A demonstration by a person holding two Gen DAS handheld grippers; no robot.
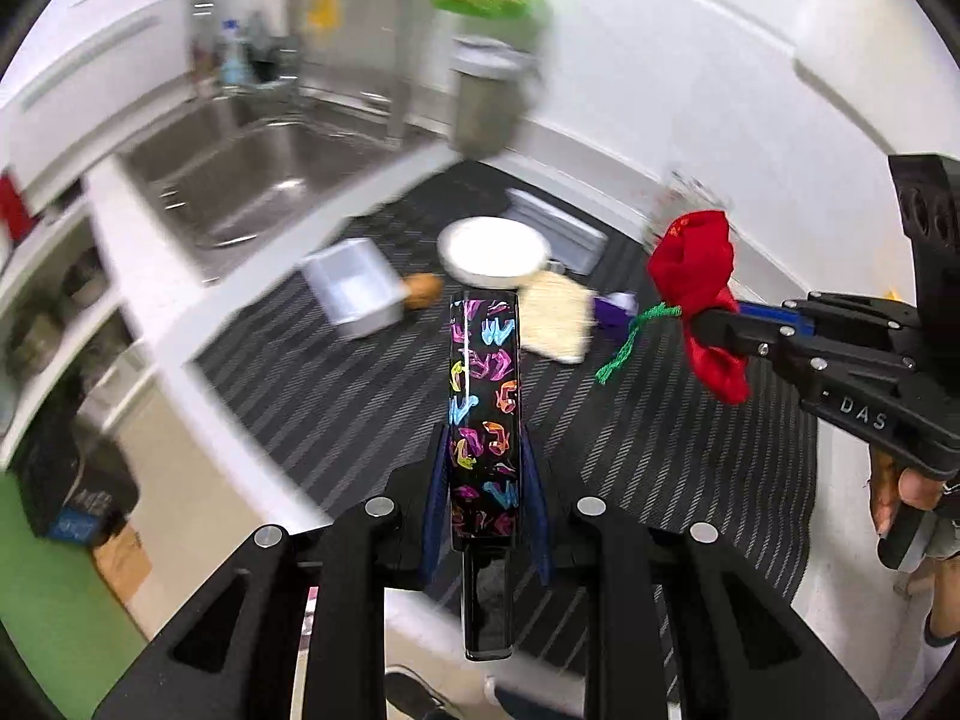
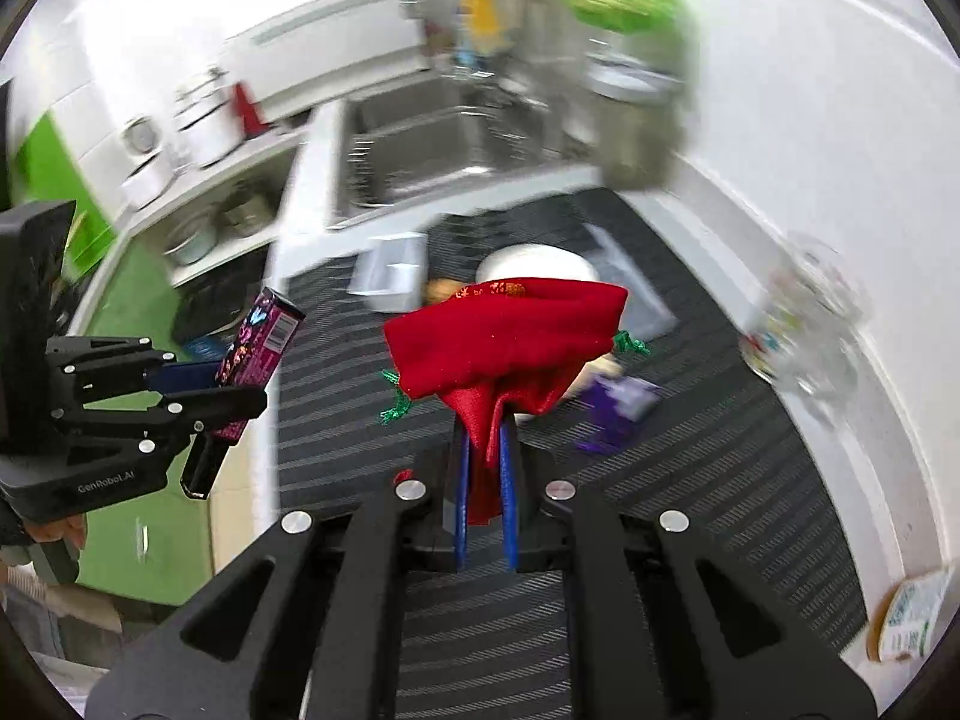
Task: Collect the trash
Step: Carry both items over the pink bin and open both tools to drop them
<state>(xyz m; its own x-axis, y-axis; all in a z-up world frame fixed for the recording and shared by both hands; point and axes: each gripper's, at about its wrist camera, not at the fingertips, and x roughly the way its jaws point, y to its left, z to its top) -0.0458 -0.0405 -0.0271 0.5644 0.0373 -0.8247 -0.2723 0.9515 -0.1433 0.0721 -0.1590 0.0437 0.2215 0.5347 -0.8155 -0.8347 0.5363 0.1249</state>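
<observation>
1. The white tabletop carried a dark ribbed mat beside a stainless steel sink; both views were blurred, so far details were hard to read.
2. Still lying on the mat were a round white plate, a white open box, a pale woven pad and a crumpled purple wrapper.
3. The left gripper had its jaws closed on a long black carton printed with coloured shapes, lifted clear of the mat. Its long axis ran straight ahead along the fingers, the far end pointing toward the plate.
4. The right gripper had its jaws nearly shut, pinching a red satin drawstring pouch by one end, so its bulk spread crosswise above the mat.
5. Risks, as I judged them: the glossy carton was gripped near its rear, so a quick swing could pivot or slip it; the slick pouch fabric could slide out; its green cord dangled and could snag on items below.
</observation>
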